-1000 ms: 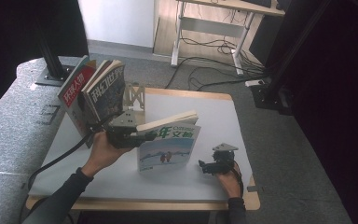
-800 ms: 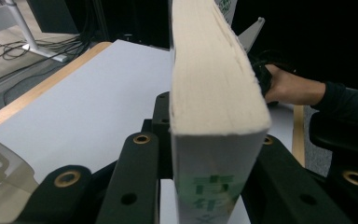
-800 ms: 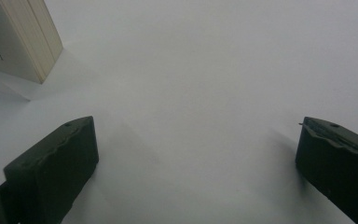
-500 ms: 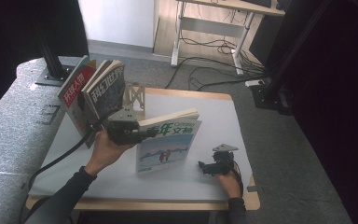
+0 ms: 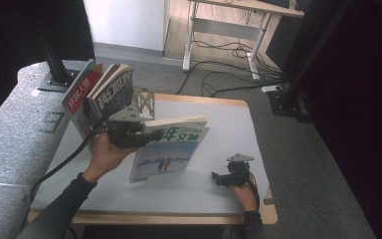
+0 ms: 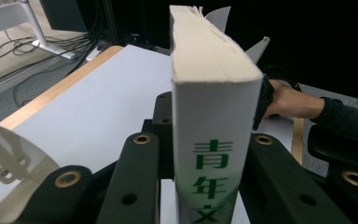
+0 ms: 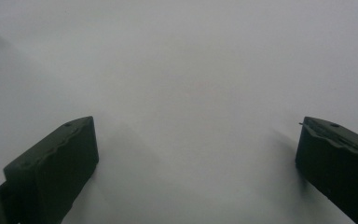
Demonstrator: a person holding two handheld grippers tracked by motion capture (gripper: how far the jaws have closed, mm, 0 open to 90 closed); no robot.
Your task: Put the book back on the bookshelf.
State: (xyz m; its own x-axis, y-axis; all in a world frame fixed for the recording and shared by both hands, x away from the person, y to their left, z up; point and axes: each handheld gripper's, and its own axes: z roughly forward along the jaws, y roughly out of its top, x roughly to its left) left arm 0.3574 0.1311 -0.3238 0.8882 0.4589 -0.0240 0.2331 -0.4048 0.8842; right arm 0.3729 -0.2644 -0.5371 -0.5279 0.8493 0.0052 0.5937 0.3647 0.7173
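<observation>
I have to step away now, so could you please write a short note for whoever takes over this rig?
Left gripper: shut on the spine end of the green-titled book, held in the air above the white mat.
Right gripper: jaws open, nothing between them, resting low on the mat near the table's right front.
Book stand: at the mat's back left, with two books leaning beside it.
Done: book gripped and off the mat.
Left: probably to stand it with the other books, then release.
</observation>
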